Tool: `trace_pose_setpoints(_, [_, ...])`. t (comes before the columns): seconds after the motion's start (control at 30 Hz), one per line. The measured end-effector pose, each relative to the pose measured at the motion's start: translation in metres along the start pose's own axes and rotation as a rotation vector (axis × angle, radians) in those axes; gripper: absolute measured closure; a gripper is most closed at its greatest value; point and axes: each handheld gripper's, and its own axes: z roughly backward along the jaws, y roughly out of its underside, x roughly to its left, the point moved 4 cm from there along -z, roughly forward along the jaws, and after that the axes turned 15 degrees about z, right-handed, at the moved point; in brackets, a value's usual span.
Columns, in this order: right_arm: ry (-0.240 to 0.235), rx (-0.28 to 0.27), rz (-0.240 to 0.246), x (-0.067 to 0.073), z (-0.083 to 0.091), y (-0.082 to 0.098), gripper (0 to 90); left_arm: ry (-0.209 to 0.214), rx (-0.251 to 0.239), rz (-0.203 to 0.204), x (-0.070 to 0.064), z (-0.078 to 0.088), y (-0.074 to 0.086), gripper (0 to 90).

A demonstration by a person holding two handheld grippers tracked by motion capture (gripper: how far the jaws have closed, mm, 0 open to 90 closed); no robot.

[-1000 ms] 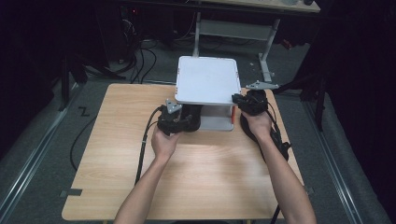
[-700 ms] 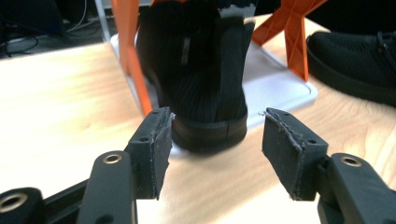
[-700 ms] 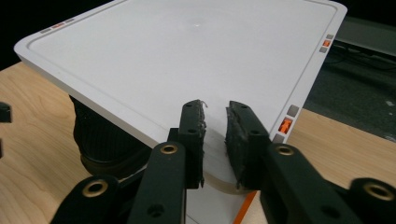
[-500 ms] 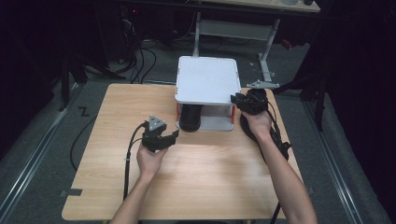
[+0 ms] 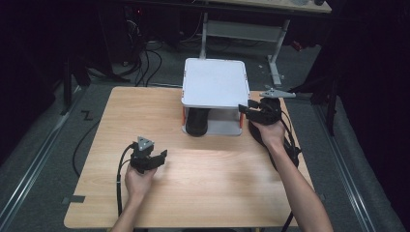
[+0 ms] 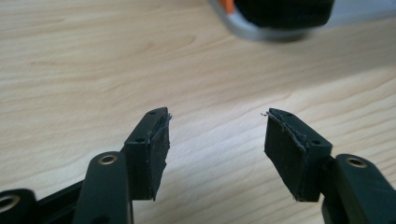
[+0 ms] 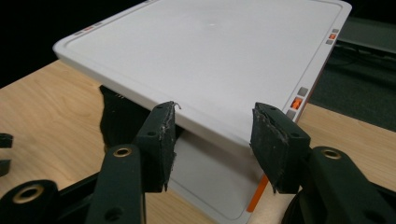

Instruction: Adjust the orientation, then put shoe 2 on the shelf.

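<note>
In the high view, the left gripper (image 5: 159, 157) is sitting over the bare wood of the table (image 5: 96, 193), in front of the white shelf stand (image 5: 215, 82) and off to its left side, well apart from it. A hand (image 5: 139, 180) is holding it from behind, and its cable (image 5: 119, 186) is trailing back toward the front edge of the table. The left gripper view is showing something the high view is too far away to show: the two black jaws are standing wide apart with only wood between them, and they have just been opening a bit more. At the top of that same view, the black cup (image 6: 285, 11) is peeking out, sitting on the stand's lower tray (image 6: 243, 29).

In the high view, the black cup (image 5: 196, 123) is standing under the stand's white top, on the left part of the lower tray.

The right gripper (image 5: 245, 110) is right up against the stand's right side, with a hand (image 5: 268, 133) behind it. The right gripper view is showing the close-up: the jaws are spread on either side of the near edge of the stand's white top (image 7: 210, 56). They have just been opening fast. The pads are not squeezing the edge. The black cup (image 7: 119, 119) is showing dark under the top, to the left of the jaws.
</note>
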Motion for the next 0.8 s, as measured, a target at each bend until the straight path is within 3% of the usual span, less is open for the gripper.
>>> trace_pose_setpoints(0.2, [-0.021, -0.012, 0.032, 0.013, 0.021, 0.010, 50.0, -0.048, 0.012, -0.029, 0.016, -0.003, 0.012, 39.8])
trace_pose_setpoints(0.27, [-0.024, -0.012, 0.046, 0.016, 0.028, 0.013, 50.0, -0.054, 0.010, -0.053, 0.016, -0.001, 0.014, 38.6])
trace_pose_setpoints(0.33, [-0.019, -0.021, 0.055, 0.019, 0.037, 0.017, 50.0, -0.054, 0.011, -0.052, 0.016, 0.000, 0.014, 38.3])
trace_pose_setpoints(0.5, [0.018, -0.007, 0.065, 0.020, 0.056, 0.034, 51.4, -0.057, 0.012, -0.052, 0.016, 0.001, 0.015, 36.5])
trace_pose_setpoints(0.63, [0.056, 0.044, 0.075, 0.015, 0.067, 0.053, 53.8, -0.053, 0.017, -0.053, 0.016, 0.001, 0.016, 34.5])
trace_pose_setpoints(0.8, [0.110, 0.093, 0.052, 0.005, 0.081, 0.075, 54.9, -0.050, 0.021, -0.054, 0.016, 0.001, 0.016, 33.1])
